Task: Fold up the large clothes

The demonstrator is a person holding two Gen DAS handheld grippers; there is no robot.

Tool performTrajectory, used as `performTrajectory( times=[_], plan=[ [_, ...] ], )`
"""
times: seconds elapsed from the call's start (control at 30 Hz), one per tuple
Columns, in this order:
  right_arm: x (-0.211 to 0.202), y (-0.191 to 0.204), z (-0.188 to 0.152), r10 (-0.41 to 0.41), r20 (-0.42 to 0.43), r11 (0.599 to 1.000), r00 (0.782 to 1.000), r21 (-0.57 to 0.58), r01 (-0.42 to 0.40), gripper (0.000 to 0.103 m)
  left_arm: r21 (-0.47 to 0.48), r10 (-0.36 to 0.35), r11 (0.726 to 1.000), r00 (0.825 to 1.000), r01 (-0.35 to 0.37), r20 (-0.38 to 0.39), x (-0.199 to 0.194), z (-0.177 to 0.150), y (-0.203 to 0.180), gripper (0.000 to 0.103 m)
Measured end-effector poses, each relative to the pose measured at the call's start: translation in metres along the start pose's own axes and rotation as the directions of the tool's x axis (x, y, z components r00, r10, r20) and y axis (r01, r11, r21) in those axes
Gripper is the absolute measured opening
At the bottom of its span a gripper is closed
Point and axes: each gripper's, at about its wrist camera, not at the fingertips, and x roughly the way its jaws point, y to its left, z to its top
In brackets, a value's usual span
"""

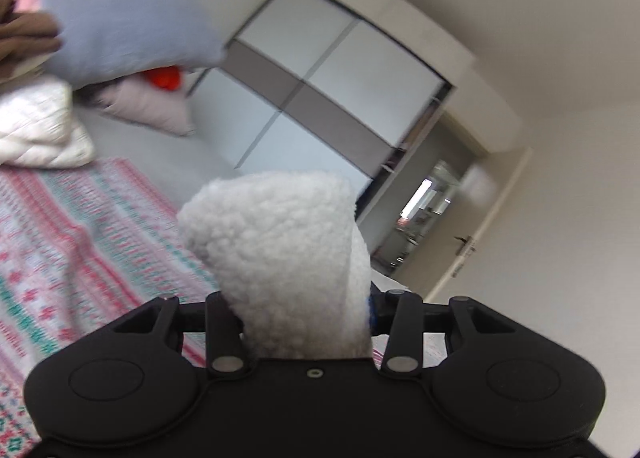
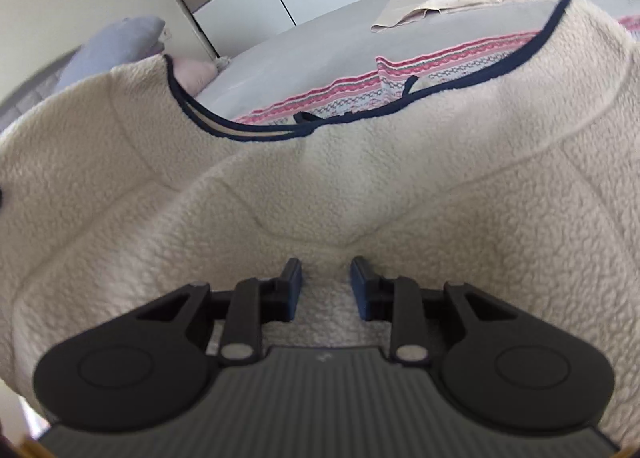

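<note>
Cream fleece garment point(image 2: 320, 186) fills your right view's centre, draped over the patterned blanket point(image 2: 420, 78). Your right gripper point(image 2: 326, 286) pinches a fold of it. Your left gripper point(image 1: 304, 318) clamps another bunch, lower centre.

— What does the left gripper point(image 1: 304, 318) hold?
— A thick fold of white fleece point(image 1: 280, 258), clamped between its jaws and standing up.
— And behind it?
— At the left a patterned blanket point(image 1: 60, 238), far left a grey pillow point(image 1: 120, 30), and far a wardrobe point(image 1: 340, 78).
</note>
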Motion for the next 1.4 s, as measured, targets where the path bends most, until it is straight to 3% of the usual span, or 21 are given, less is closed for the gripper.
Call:
performTrajectory(
  times=[0.1, 0.27, 0.33, 0.4, 0.43, 0.57, 0.67, 0.77, 0.87, 0.9, 0.93, 1.03, 1.1, 1.3, 1.4],
  plan=[
    [-0.033, -0.013, 0.001, 0.080, 0.034, 0.993, 0.996, 0.087, -0.083, 0.029, 0.084, -0.061, 0.995, 0.998, 0.062, -0.008, 0.002, -0.006, -0.035, 0.043],
    [-0.093, -0.044, 0.011, 0.035, 0.105, 0.988, 0.994, 0.143, -0.050, 0.043, 0.205, -0.147, 0.966, 0.986, 0.160, -0.079, 0.010, -0.030, -0.092, 0.043],
    [-0.116, -0.060, 0.013, 0.025, 0.132, 0.982, 0.991, 0.184, -0.049, 0.043, 0.255, -0.172, 0.947, 0.979, 0.195, -0.110, 0.012, -0.044, -0.109, 0.043],
    [-0.140, -0.078, 0.009, 0.010, 0.170, 0.971, 0.985, 0.236, -0.051, 0.052, 0.305, -0.197, 0.922, 0.968, 0.237, -0.157, 0.015, -0.062, -0.126, 0.043],
    [-0.151, -0.088, 0.009, -0.004, 0.194, 0.965, 0.981, 0.257, -0.047, 0.061, 0.325, -0.206, 0.910, 0.961, 0.258, -0.185, 0.017, -0.070, -0.132, 0.043],
    [-0.185, -0.126, 0.010, -0.049, 0.258, 0.941, 0.965, 0.337, -0.042, 0.064, 0.444, -0.218, 0.832, 0.933, 0.332, -0.287, 0.022, -0.110, -0.154, 0.043],
    [-0.198, -0.154, 0.005, -0.020, 0.278, 0.908, 0.960, 0.408, -0.099, 0.066, 0.500, -0.215, 0.771, 0.901, 0.394, -0.377, 0.024, -0.144, -0.161, 0.043],
    [-0.205, -0.175, 0.004, 0.029, 0.295, 0.880, 0.955, 0.445, -0.164, 0.074, 0.580, -0.228, 0.680, 0.882, 0.448, -0.413, 0.017, -0.180, -0.165, 0.043],
    [-0.199, -0.184, 0.006, 0.122, 0.284, 0.854, 0.951, 0.459, -0.246, 0.082, 0.684, -0.242, 0.564, 0.884, 0.464, -0.400, 0.005, -0.207, -0.165, 0.043],
    [-0.195, -0.184, 0.006, 0.149, 0.270, 0.847, 0.951, 0.462, -0.264, 0.084, 0.703, -0.242, 0.542, 0.887, 0.461, -0.394, 0.004, -0.211, -0.166, 0.043],
    [-0.190, -0.182, 0.007, 0.163, 0.248, 0.845, 0.955, 0.464, -0.265, 0.086, 0.714, -0.239, 0.531, 0.889, 0.456, -0.390, 0.003, -0.211, -0.168, 0.044],
    [-0.179, -0.173, 0.008, 0.172, 0.183, 0.864, 0.968, 0.444, -0.237, 0.087, 0.699, -0.233, 0.547, 0.886, 0.460, -0.401, 0.008, -0.197, -0.168, 0.044],
    [-0.172, -0.168, 0.007, 0.176, 0.156, 0.872, 0.972, 0.432, -0.228, 0.087, 0.695, -0.230, 0.542, 0.879, 0.472, -0.418, 0.009, -0.186, -0.168, 0.046],
    [-0.162, -0.153, 0.008, 0.201, 0.106, 0.886, 0.974, 0.404, -0.227, 0.087, 0.661, -0.255, 0.482, 0.813, 0.576, -0.523, 0.007, -0.160, -0.171, 0.060],
    [-0.159, -0.147, 0.008, 0.202, 0.087, 0.896, 0.975, 0.386, -0.220, 0.087, 0.580, -0.310, 0.478, 0.745, 0.659, -0.591, 0.001, -0.139, -0.171, 0.077]
  ],
)
